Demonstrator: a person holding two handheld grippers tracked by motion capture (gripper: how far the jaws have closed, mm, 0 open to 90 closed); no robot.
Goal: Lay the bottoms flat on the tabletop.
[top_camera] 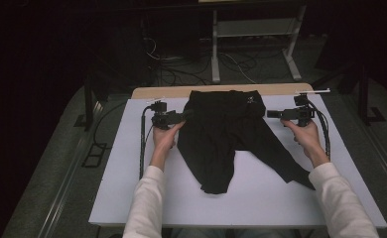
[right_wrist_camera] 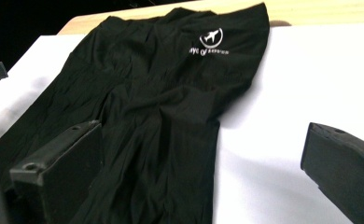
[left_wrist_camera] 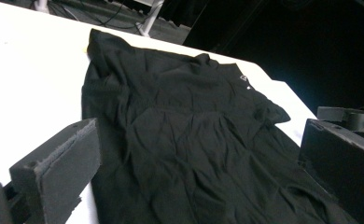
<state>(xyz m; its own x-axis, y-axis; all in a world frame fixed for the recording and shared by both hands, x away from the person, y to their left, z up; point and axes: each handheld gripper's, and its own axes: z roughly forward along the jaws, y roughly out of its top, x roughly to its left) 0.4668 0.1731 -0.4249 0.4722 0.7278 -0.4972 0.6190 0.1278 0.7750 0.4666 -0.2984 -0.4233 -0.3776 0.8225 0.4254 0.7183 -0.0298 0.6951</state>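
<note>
A white print sits on the crumpled black fabric garment (right_wrist_camera: 161,107) in the right gripper view, up toward twelve o'clock: a small aeroplane inside a ring (right_wrist_camera: 211,36). Under it runs one line of white lettering (right_wrist_camera: 208,51), too blurred to read for certain.

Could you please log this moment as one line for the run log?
left gripper: open, at garment edge | right gripper: open, beside it | black garment: flat on white table
</note>
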